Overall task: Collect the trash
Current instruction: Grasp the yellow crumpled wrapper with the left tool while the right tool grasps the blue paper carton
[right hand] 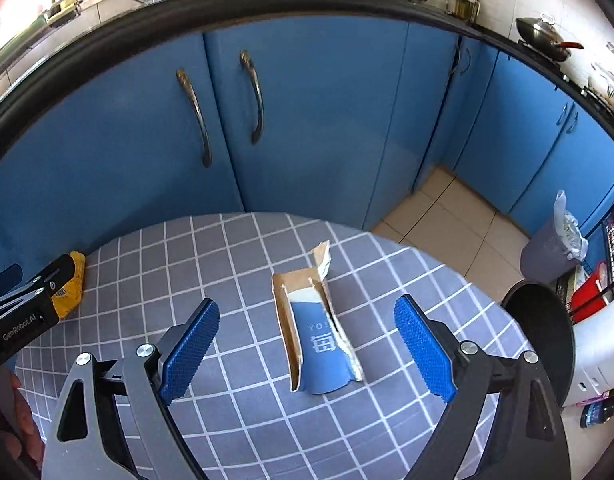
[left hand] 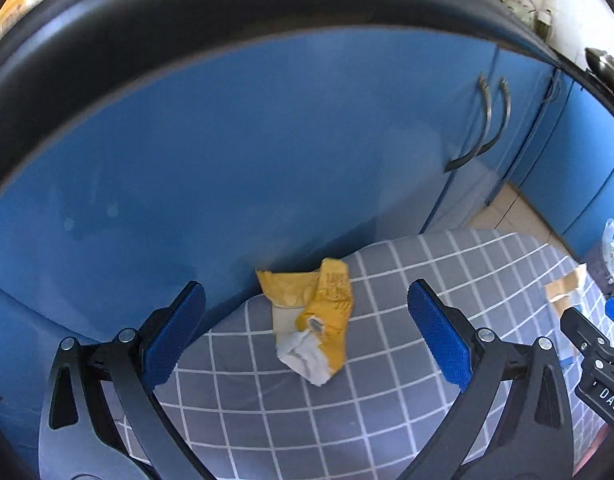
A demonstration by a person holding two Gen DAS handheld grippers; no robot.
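A crumpled yellow and white wrapper (left hand: 313,316) lies on the grey checked tablecloth (left hand: 347,420) near its far edge. My left gripper (left hand: 307,324) is open, its blue pads on either side of the wrapper, not touching it. A torn blue and brown cardboard piece (right hand: 317,332) lies on the same cloth (right hand: 187,248). My right gripper (right hand: 307,348) is open around it, pads apart from it. The wrapper also shows in the right wrist view (right hand: 73,286), partly hidden by the left gripper. The cardboard shows at the right edge of the left wrist view (left hand: 567,288).
Blue cabinet doors (right hand: 315,112) with metal handles stand just behind the table. A grey bin with a plastic liner (right hand: 555,248) stands on the tiled floor at right. A dark round lid or pan (right hand: 543,340) sits past the table's right edge.
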